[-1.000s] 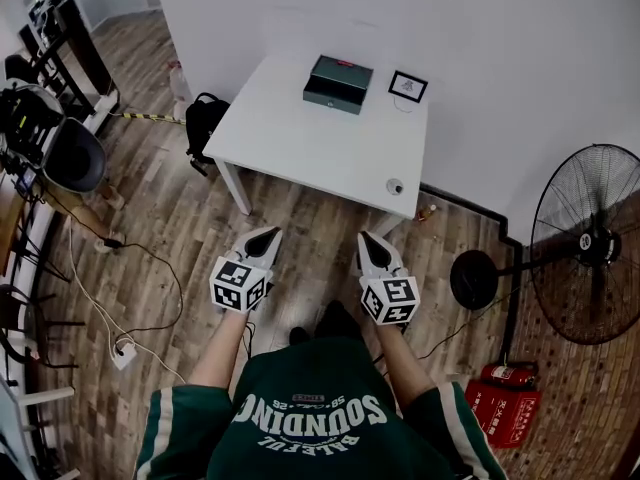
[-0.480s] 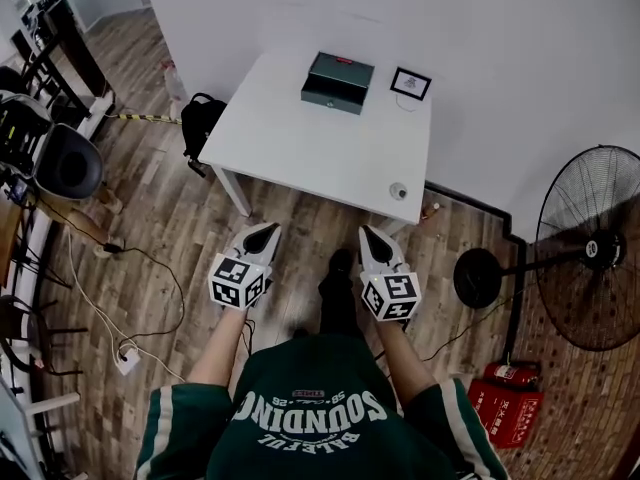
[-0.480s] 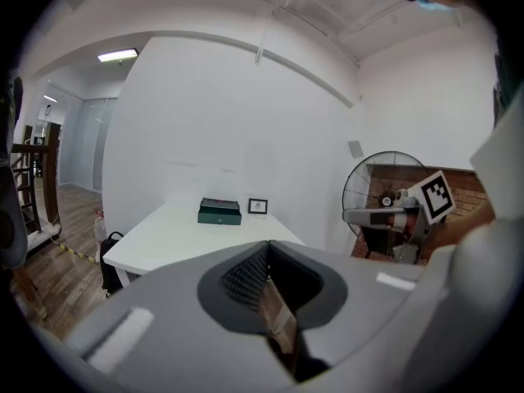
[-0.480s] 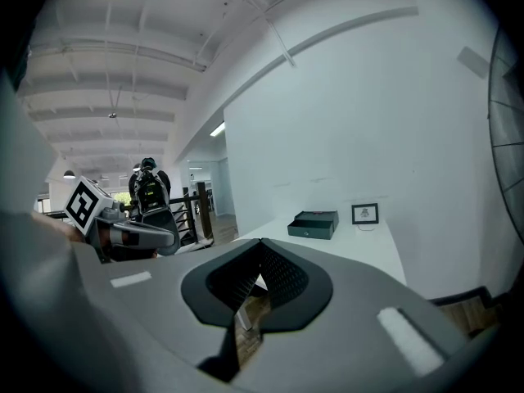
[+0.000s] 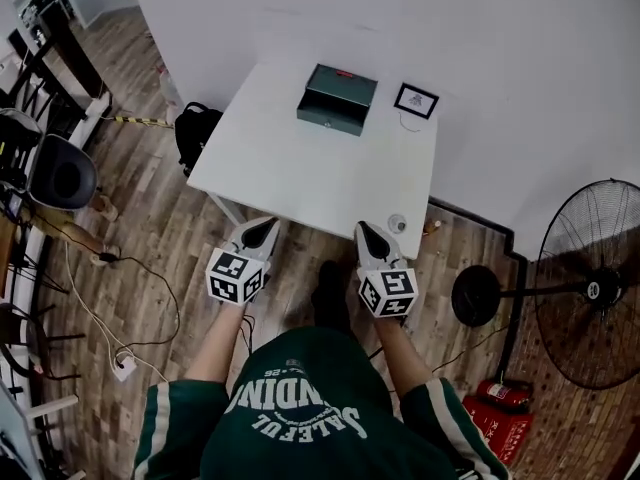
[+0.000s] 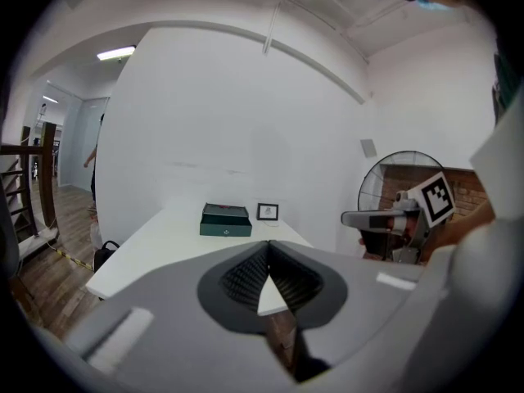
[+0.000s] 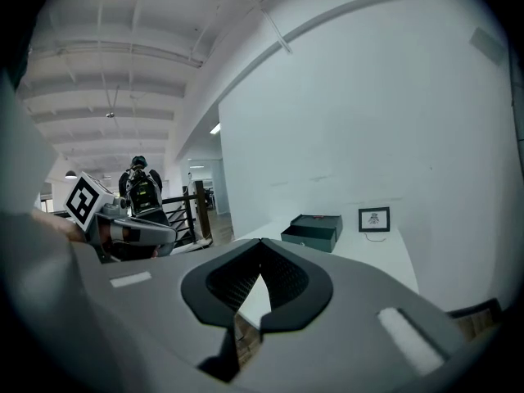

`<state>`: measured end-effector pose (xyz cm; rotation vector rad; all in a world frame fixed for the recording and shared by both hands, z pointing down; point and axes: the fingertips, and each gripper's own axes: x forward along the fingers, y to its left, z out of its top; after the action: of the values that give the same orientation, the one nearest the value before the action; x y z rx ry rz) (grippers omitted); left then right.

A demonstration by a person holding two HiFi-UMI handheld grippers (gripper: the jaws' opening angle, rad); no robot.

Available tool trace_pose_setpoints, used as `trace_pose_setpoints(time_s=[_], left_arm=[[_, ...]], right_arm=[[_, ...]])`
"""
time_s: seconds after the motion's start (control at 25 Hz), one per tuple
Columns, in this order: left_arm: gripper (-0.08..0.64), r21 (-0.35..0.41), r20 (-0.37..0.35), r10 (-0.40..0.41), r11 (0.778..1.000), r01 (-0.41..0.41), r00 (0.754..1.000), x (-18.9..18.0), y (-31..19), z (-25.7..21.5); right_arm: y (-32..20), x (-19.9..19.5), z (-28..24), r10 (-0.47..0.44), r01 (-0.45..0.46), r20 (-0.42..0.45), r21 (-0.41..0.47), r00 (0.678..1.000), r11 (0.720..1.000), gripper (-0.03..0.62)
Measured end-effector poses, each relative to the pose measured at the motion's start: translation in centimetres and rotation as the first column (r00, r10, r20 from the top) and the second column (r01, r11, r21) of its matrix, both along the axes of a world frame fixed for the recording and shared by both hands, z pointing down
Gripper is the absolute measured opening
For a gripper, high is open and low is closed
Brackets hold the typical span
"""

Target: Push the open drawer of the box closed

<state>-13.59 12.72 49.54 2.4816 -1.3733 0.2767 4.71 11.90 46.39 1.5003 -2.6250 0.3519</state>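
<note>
- The left gripper (image 5: 259,234) and right gripper (image 5: 369,236) are clenched shut, with nothing held.
- The box (image 5: 338,98) is set at the table's (image 5: 300,173) far side, well apart.
- Its drawer (image 5: 333,120) seems to face near; the right gripper is placed slightly nearer.

**Box** (image 5: 338,98): dark green, small red mark on the lid. **Table** (image 5: 300,173): white. **Frame** (image 5: 416,100): black border, white inside. **Floor** (image 5: 150,188): brown wood planks. **Fan** (image 5: 590,288): black. **Left gripper** (image 5: 262,230) and **right gripper** (image 5: 368,234): pale grey, black pads (image 6: 241,275), cubes (image 5: 238,276) white with black square markers. **Jersey** (image 5: 300,418): dark green, white lettering.
</note>
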Motion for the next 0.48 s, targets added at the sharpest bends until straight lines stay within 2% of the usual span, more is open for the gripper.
trace_pose_setpoints(time_s=[0.48], left_arm=[[0.052,-0.027,0.01,-0.053,0.998,0.053,0.999,1.9,-16.6,-0.1]], right_arm=[[-18.2,1.0,-0.2,-0.06,0.059,-0.004,-0.025,0.998,0.998,0.002]])
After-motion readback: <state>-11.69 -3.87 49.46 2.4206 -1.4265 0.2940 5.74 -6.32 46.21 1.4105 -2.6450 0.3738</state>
